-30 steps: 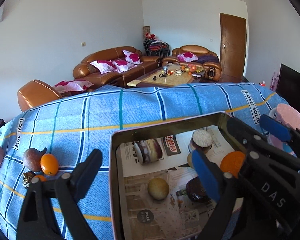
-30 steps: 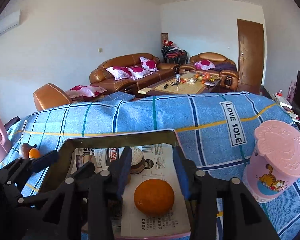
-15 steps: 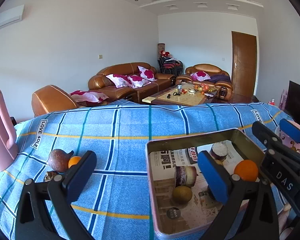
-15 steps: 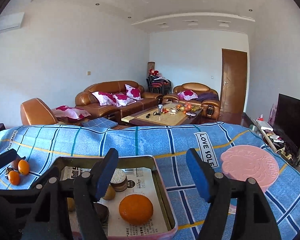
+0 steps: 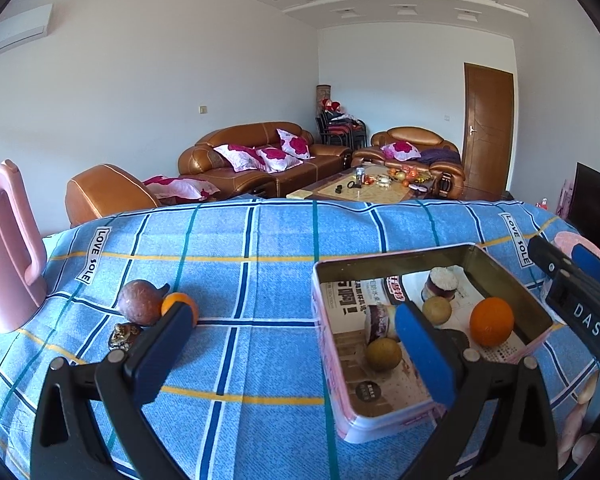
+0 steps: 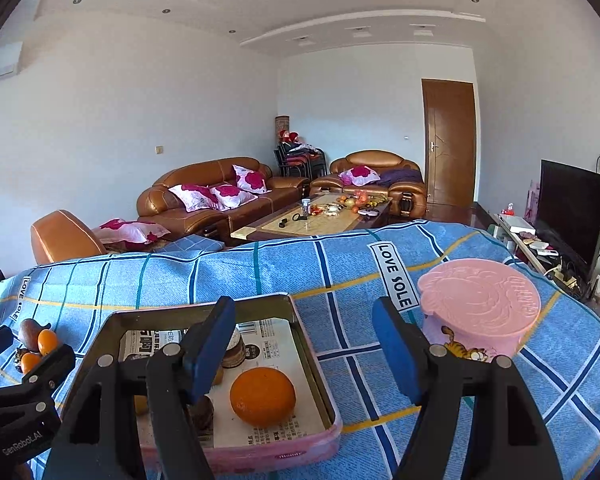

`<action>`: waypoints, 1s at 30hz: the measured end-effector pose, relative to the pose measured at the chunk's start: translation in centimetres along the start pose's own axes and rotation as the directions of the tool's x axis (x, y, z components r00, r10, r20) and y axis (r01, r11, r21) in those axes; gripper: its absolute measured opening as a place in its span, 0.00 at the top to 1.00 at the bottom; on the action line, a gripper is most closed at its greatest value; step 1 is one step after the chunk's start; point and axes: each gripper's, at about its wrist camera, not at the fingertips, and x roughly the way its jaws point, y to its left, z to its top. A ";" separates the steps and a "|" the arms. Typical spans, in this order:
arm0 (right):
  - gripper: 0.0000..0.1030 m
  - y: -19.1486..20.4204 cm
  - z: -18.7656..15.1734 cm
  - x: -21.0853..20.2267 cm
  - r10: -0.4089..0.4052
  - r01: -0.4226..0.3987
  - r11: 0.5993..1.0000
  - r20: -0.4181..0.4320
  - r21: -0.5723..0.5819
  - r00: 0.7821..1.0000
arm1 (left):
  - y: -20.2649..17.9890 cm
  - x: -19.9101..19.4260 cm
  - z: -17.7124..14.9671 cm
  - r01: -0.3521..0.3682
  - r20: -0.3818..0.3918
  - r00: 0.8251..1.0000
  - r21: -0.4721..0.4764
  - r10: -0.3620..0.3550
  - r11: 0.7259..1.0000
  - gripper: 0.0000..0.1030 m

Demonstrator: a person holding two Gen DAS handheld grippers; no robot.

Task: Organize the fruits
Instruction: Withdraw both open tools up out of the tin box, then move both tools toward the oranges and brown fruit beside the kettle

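Observation:
A pink tin tray (image 5: 340, 420) lined with newspaper sits on the blue checked cloth. It holds an orange (image 5: 491, 321), two brownish-green round fruits (image 5: 383, 354), and cut purple fruits (image 5: 444, 283). The tray (image 6: 320, 384) and orange (image 6: 262, 396) also show in the right wrist view. Left of the tray lie a brown fruit (image 5: 139, 307) and a small orange (image 5: 176, 303). My left gripper (image 5: 292, 352) is open and empty, above the cloth at the tray's left edge. My right gripper (image 6: 304, 348) is open and empty, above the tray's right edge.
A pink kettle (image 5: 8, 248) stands at the far left. A pink lidded cup (image 6: 478, 312) stands right of the tray. A small dark figurine (image 5: 122, 336) lies by the loose fruits. Sofas and a coffee table are beyond the table's far edge.
Both grippers have lifted and pulled back from the tray. The right gripper opened wider and left the orange in the tray. The left gripper swung left, showing the kettle and loose fruits.

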 end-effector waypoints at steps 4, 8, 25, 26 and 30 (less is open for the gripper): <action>0.30 0.5 -0.3 -1.0 -0.024 0.024 1.000 -0.002 -0.016 1.000 | 0.2 -0.2 -0.1 -0.007 -0.004 1.000 0.031 0.007 0.999 0.00; 0.30 1.2 -0.6 -1.9 -0.023 0.023 0.999 -0.009 -0.027 1.000 | 1.0 -0.1 -0.1 -0.048 0.003 0.999 0.100 0.048 0.994 0.00; 0.30 11.0 -1.8 -1.2 0.160 -0.164 0.986 -0.113 -0.026 0.981 | 10.6 1.3 0.3 -0.115 -0.013 0.993 0.002 0.115 0.993 0.00; 0.30 11.8 -1.9 -1.2 0.170 -0.174 0.984 -0.116 -0.029 0.979 | 11.0 1.4 0.3 -0.113 -0.021 0.993 -0.012 0.112 0.994 0.00; 0.30 14.3 -2.1 -1.2 0.201 -0.208 0.977 -0.128 -0.046 0.971 | 12.3 2.1 0.3 -0.129 -0.045 0.991 -0.033 0.127 0.991 0.00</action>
